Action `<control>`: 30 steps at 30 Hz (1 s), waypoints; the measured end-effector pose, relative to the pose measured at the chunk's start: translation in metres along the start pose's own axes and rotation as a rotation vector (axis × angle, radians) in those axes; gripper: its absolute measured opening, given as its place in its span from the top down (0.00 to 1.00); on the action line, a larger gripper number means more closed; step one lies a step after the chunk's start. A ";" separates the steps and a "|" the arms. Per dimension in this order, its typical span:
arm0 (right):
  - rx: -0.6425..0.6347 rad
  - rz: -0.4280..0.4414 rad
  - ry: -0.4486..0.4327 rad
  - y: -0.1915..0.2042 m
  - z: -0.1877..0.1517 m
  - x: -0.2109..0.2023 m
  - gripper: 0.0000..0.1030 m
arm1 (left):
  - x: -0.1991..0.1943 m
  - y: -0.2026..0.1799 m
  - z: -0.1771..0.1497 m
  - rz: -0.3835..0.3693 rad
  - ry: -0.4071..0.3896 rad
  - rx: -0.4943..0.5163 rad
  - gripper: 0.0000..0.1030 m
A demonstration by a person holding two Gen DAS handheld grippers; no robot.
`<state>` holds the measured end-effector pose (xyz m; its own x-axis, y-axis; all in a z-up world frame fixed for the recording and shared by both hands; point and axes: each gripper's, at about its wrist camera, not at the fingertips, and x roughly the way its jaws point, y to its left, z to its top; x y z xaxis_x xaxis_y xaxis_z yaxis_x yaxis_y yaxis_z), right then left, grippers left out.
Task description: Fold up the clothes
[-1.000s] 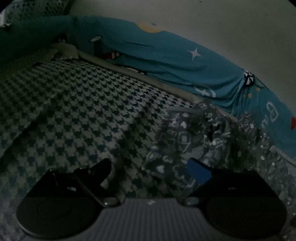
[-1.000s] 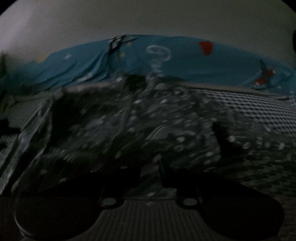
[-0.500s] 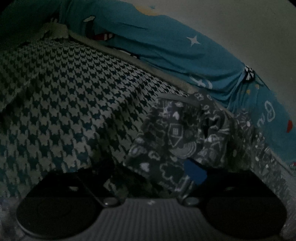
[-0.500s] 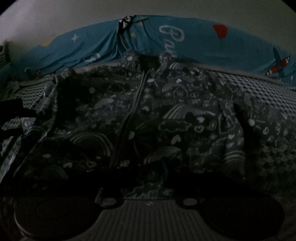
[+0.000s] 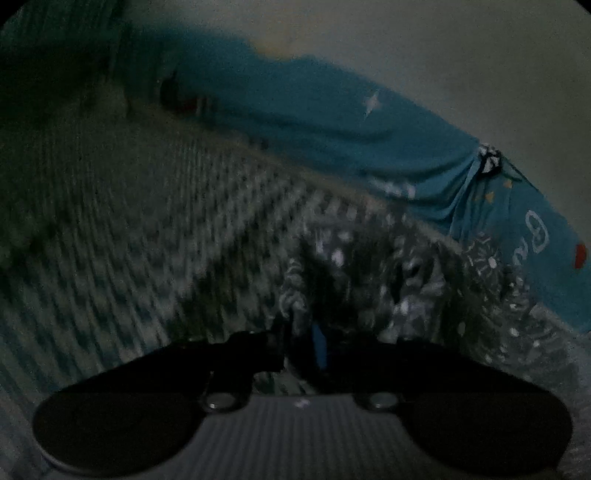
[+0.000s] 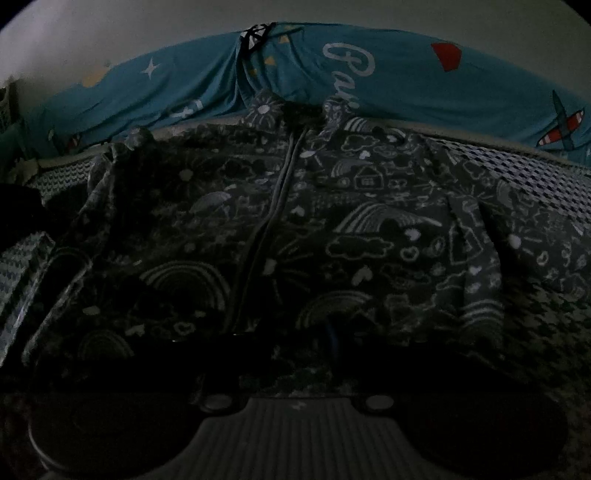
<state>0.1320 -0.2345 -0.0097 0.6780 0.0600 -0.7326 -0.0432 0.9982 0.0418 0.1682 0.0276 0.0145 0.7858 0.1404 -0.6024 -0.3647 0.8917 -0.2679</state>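
Left gripper point(image 5: 300, 345) fingers pinching jacket point(image 6: 332, 229) sleeve edge; right gripper point(image 6: 295, 354) fingers clamping jacket hem.

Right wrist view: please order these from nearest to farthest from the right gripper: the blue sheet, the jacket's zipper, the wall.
1. Zipper, running up the middle of the jacket just ahead of the right gripper.
2. Blue sheet, behind the jacket's collar.
3. Wall, at the top, behind the sheet.
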 end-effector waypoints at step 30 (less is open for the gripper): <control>-0.070 0.005 -0.008 0.005 0.004 0.011 0.69 | 0.030 0.101 0.082 0.423 0.054 -0.027 0.71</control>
<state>0.1422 -0.2293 -0.0145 0.6836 0.0652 -0.7269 -0.0972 0.9953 -0.0022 0.1960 0.1572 0.0314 0.5373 0.4680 -0.7017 -0.6625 0.7490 -0.0077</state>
